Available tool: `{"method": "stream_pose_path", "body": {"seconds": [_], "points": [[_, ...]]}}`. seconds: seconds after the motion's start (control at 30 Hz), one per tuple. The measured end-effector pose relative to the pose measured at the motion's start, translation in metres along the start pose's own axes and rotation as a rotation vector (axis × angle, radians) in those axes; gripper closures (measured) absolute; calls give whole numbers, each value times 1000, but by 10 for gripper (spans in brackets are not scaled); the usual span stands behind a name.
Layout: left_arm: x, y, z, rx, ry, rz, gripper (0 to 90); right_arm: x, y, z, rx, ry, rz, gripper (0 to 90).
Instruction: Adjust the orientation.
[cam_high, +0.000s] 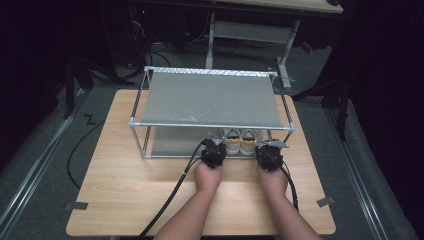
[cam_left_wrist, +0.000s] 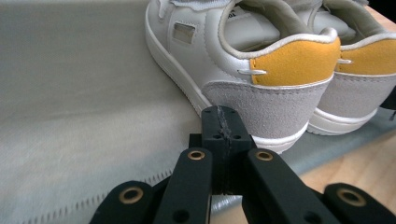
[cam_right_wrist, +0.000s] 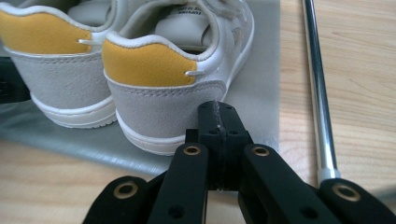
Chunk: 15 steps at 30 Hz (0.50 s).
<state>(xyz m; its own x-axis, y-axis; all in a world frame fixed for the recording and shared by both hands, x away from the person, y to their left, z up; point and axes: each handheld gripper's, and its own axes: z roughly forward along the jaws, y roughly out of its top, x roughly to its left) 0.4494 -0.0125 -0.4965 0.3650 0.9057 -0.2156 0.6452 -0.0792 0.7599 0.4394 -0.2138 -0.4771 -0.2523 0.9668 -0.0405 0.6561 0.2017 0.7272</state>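
shoe rack above, yellow-heeled sneakers close

Dim high view, dark surroundings; bright, sharp gripper views.

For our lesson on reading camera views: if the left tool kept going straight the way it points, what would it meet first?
Most likely the grey suede heel of the left shoe. The left tool, jaws shut, points right at it; whether it already touches is unclear.
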Motion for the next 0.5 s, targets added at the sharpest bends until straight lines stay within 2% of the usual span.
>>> {"method": "stream_pose_path", "body": {"seconds": [0.13,0.23,0.3,0.4,0.47,0.5], "points": [[2,4,7,-1,7,-15,900,-2,4,9,-2,-13,-3,900],[1,6,10,2,17,-9,900,-1,7,13,-1,-27,-4,900],[3,7,10,6,4,6,900,-3,7,15,-5,-21,-3,900],[5,7,9,18,-4,6,900,-5,7,14,2,-19,-3,900],[7,6,2,3,5,-25,898,-4,7,10,-2,-18,-8,900],[9,5,-3,0,5,-27,897,-4,6,6,-11,-21,-23,900]]}}
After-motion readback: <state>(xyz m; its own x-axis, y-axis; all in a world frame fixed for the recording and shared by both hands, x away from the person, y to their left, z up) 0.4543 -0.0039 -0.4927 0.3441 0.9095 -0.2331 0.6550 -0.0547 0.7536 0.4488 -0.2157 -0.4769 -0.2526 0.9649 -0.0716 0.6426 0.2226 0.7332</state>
